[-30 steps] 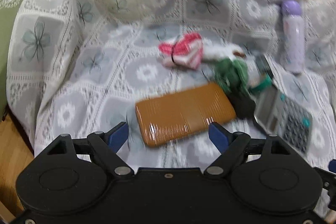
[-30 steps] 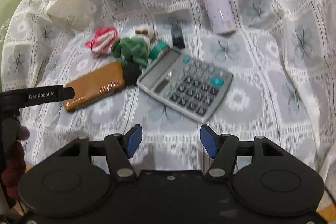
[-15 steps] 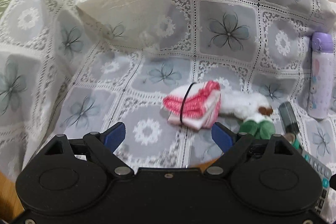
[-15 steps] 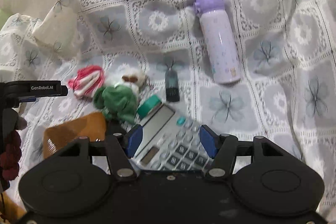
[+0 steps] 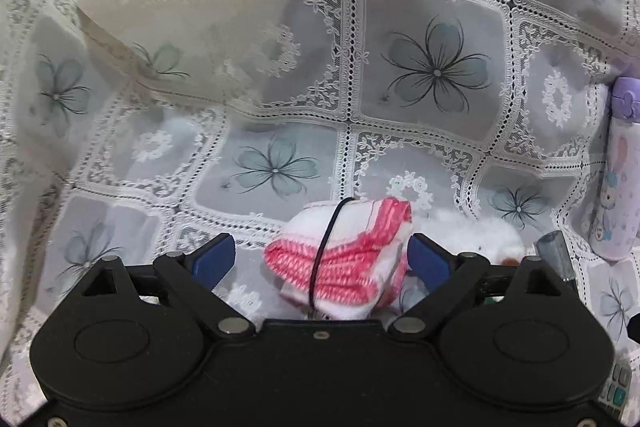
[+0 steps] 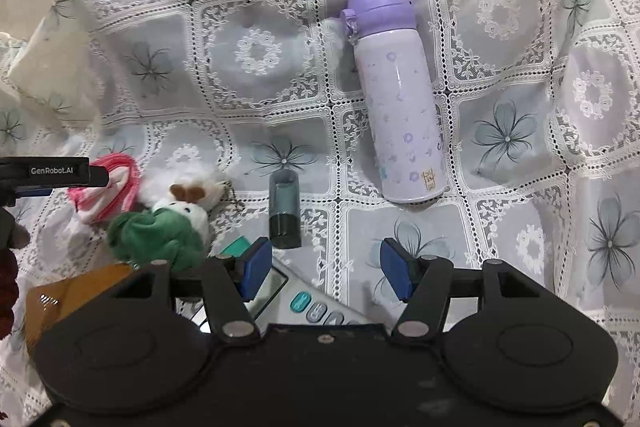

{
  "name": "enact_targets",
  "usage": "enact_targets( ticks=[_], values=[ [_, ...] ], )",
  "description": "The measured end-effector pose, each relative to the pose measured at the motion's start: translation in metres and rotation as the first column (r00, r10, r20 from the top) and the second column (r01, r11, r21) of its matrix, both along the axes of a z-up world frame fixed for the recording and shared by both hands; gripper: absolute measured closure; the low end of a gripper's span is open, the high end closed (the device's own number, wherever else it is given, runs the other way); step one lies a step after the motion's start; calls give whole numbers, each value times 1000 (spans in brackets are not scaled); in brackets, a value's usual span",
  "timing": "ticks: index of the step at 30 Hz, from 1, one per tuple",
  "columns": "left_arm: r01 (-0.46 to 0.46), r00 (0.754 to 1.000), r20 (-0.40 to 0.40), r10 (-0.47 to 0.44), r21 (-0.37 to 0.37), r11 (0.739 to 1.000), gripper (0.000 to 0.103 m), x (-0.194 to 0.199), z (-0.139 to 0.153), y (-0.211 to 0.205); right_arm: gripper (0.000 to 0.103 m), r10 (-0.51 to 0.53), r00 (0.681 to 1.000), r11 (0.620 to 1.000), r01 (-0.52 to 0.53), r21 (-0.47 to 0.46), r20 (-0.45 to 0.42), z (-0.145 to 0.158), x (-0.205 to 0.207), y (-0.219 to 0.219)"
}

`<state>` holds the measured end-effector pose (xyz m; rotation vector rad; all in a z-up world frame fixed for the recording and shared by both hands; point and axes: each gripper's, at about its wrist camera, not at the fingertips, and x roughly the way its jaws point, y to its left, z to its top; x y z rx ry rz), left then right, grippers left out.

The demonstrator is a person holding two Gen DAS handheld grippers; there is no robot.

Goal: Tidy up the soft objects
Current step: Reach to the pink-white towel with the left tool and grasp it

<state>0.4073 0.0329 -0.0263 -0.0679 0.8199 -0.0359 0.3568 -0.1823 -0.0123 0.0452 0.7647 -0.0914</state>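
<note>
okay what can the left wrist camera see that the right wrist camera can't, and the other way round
Only the left wrist view shows the black band around the pink and white cloth bundle, lying between the open left hand-held gripper fingers. Only the right wrist view shows the brown case and the open right hand-held gripper. Both show the bundle, the white plush toy, the purple bottle and the lace cloth.

A lace floral cloth point(image 6: 256, 67) is covering the surface. A purple bottle point(image 6: 400, 107), plush toy point(image 6: 168, 223), pink-striped cloth bundle point(image 5: 344, 259), calculator point(image 6: 312, 307) and brown case point(image 6: 76, 291) are being carried on it.
</note>
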Motion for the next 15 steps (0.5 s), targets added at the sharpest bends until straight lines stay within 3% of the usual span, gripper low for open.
enact_targets(
  ticks=[6, 11, 15],
  values=[
    [10, 1000, -22, -11, -35, 999, 13, 17, -10, -3, 43, 2, 1000, 1000, -2, 12, -20, -9, 13, -2],
    [18, 999, -48, -22, -80, 997, 24, 25, -19, -2, 43, 3, 1000, 1000, -2, 24, -31, -13, 18, -4],
    [49, 999, -10, -50, -49, 998, 26, 17, -16, -5, 43, -2, 999, 1000, 3, 26, -35, -15, 23, -6]
  ],
)
